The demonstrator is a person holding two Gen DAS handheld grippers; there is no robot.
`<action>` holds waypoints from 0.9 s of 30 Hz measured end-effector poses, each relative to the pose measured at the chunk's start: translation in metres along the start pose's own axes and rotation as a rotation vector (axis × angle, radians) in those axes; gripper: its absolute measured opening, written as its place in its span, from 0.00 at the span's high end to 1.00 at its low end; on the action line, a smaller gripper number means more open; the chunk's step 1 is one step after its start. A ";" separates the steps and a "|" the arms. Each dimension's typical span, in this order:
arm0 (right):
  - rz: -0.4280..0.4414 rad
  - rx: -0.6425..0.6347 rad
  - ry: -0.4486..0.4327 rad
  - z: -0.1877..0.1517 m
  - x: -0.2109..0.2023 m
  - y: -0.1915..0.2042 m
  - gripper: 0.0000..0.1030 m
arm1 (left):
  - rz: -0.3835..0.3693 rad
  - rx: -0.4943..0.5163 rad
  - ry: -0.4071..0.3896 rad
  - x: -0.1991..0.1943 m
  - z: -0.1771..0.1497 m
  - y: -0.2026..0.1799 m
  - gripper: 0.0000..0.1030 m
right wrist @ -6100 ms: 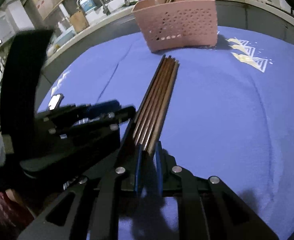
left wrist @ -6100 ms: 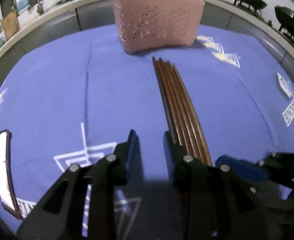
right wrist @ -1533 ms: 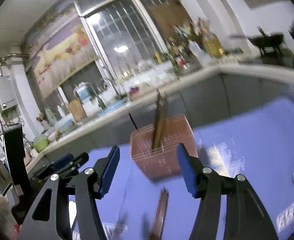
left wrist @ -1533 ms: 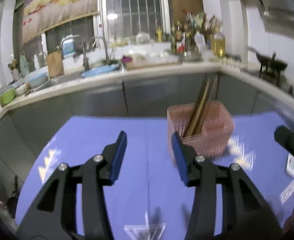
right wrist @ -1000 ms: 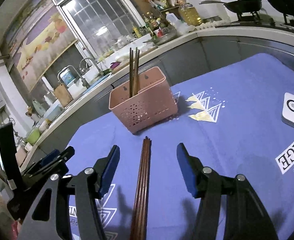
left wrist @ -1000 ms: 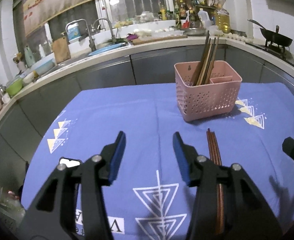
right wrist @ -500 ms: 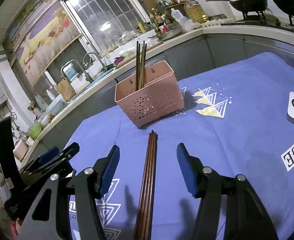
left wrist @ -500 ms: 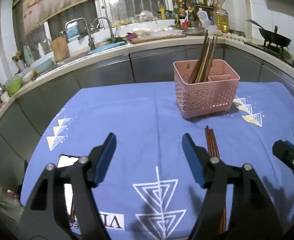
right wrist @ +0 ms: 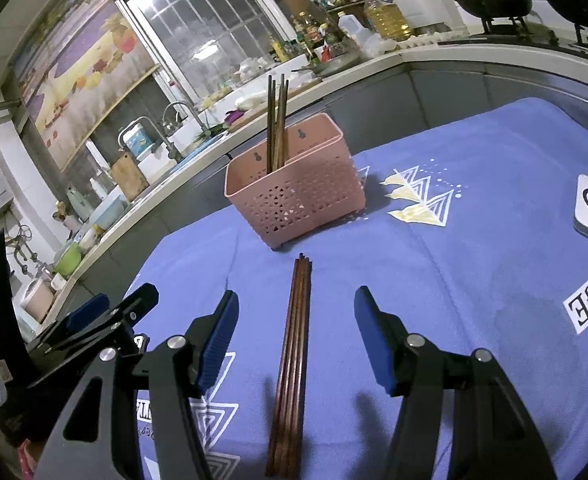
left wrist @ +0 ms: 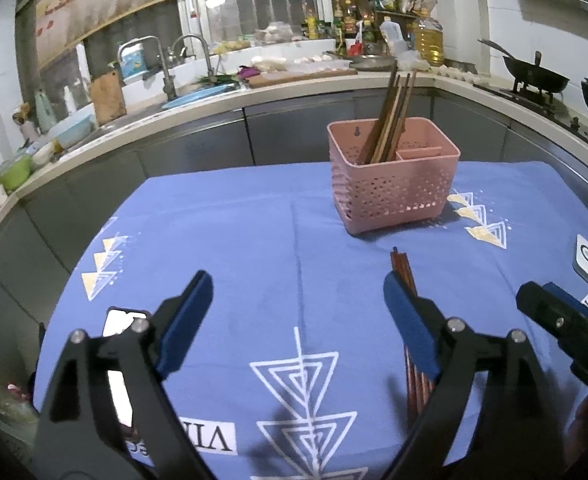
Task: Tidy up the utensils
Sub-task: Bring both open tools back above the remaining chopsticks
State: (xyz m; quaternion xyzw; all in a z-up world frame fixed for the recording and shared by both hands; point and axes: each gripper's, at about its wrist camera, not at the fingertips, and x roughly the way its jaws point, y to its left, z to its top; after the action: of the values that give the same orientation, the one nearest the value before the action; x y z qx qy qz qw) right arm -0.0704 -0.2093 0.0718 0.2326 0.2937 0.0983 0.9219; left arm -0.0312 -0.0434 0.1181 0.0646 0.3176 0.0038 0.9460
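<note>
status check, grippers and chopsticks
Left gripper empty, jaws opening. Right gripper open above loose chopsticks on the cloth. Basket holds a few already. Nothing in the way.

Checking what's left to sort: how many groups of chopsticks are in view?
2: one bundle standing in the pink basket, chopsticks; one bundle lying flat on the blue cloth before it. Individual sticks overlap, uncountable.

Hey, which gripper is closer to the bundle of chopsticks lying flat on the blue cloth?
Right. The right gripper hangs over the loose chopsticks, jaws open astride them. The left gripper, jaws opening and empty, sits off to their left side.
</note>
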 end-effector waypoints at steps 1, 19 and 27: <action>-0.004 0.001 -0.004 0.000 -0.001 -0.001 0.41 | -0.004 0.002 0.002 0.000 0.000 -0.002 0.19; -0.023 0.051 -0.001 -0.002 -0.001 -0.020 0.41 | -0.031 0.047 0.011 0.000 -0.002 -0.028 0.09; -0.025 0.061 0.009 -0.002 0.002 -0.026 0.41 | -0.027 0.041 0.017 0.003 -0.002 -0.029 0.07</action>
State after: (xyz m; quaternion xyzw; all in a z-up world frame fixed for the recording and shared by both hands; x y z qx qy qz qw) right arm -0.0686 -0.2306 0.0571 0.2565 0.3036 0.0790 0.9142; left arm -0.0309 -0.0718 0.1111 0.0796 0.3264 -0.0149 0.9418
